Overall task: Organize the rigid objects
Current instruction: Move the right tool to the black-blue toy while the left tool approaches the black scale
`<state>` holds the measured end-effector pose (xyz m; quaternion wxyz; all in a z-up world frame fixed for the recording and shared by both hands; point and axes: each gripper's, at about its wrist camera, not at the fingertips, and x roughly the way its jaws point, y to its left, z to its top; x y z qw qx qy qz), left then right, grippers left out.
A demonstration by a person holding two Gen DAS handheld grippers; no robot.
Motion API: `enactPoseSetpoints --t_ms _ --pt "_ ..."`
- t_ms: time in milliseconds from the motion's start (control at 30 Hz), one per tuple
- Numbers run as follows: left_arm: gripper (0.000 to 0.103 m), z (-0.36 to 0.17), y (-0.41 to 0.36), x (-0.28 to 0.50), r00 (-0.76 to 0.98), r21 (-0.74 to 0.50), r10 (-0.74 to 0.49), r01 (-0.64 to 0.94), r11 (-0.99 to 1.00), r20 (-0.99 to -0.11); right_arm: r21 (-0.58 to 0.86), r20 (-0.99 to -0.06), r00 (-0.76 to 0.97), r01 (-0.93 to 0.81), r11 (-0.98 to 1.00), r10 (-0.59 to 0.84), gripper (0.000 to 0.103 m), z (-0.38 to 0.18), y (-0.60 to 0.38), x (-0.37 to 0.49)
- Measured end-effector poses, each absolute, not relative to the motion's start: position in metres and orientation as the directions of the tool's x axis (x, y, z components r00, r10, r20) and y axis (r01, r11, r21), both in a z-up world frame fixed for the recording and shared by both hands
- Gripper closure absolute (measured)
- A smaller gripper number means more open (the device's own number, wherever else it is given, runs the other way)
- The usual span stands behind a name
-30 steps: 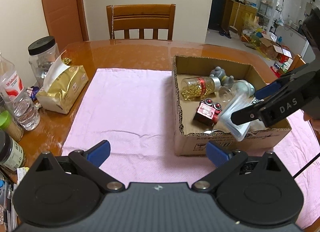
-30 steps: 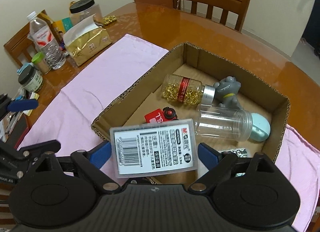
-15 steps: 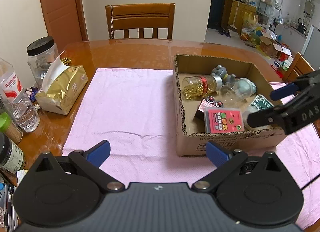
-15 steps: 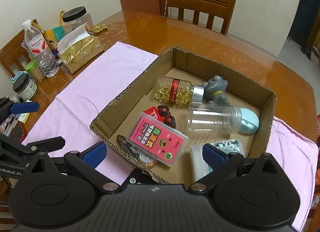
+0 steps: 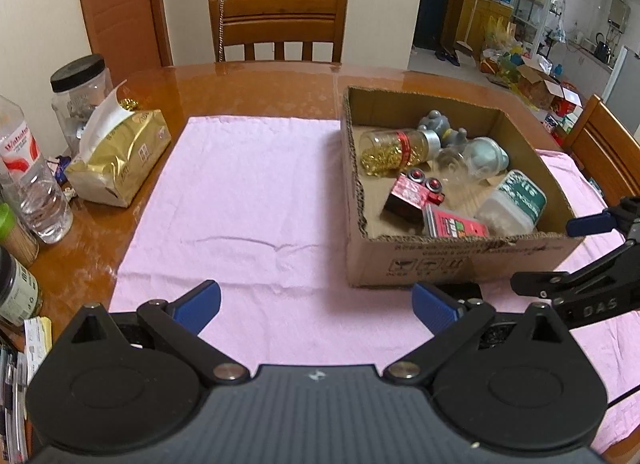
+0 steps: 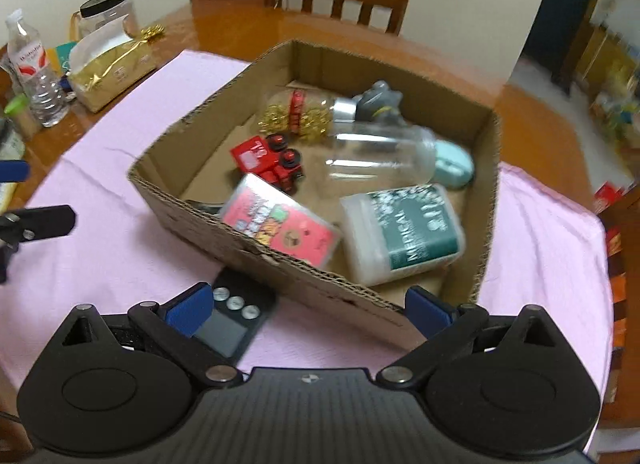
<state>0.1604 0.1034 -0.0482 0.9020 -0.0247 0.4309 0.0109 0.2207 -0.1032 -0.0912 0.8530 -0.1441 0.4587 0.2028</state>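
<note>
The cardboard box (image 5: 452,264) sits on the right half of a pink cloth (image 5: 240,191) and holds the sorted things: a pink card case (image 6: 280,219) leaning against the near wall, a red toy truck (image 6: 272,161) behind it, a white tub with a green label (image 6: 404,232) to the right, a clear plastic jar (image 6: 380,155) on its side, a bottle of golden capsules (image 5: 394,145) and a grey figurine (image 5: 438,123) toward the back. Just outside the near wall a small black pocket scale (image 6: 232,316) lies on the cloth.

The right gripper (image 6: 306,306) hangs over that scale and the box's near corner, its jaws spread wide and holding nothing. The left gripper (image 5: 316,304) hovers above bare cloth, likewise wide open and empty.

The cloth covers a glossy wooden table (image 5: 256,83). On its left edge stand a gold tissue pack (image 5: 120,155), a water bottle (image 5: 32,183) and a black-lidded jar (image 5: 80,91). A wooden chair (image 5: 278,29) stands at the far side against a cream wall, and on the right a doorway opens onto a cluttered room.
</note>
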Motion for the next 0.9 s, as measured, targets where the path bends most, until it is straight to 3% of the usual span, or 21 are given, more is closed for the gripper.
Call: enactPoseSetpoints --t_ms 233,900 --pt "0.002 -0.052 0.1 0.158 0.621 -0.035 -0.01 -0.028 0.999 -0.784 -0.164 -0.843 0.517 -0.51 0.844 0.149 0.0 -0.101 -0.095 0.201" --pt "0.002 -0.054 0.091 0.157 0.617 -0.052 -0.071 0.049 0.997 -0.784 -0.025 -0.915 0.372 -0.432 0.901 0.154 0.0 -0.121 -0.132 0.162"
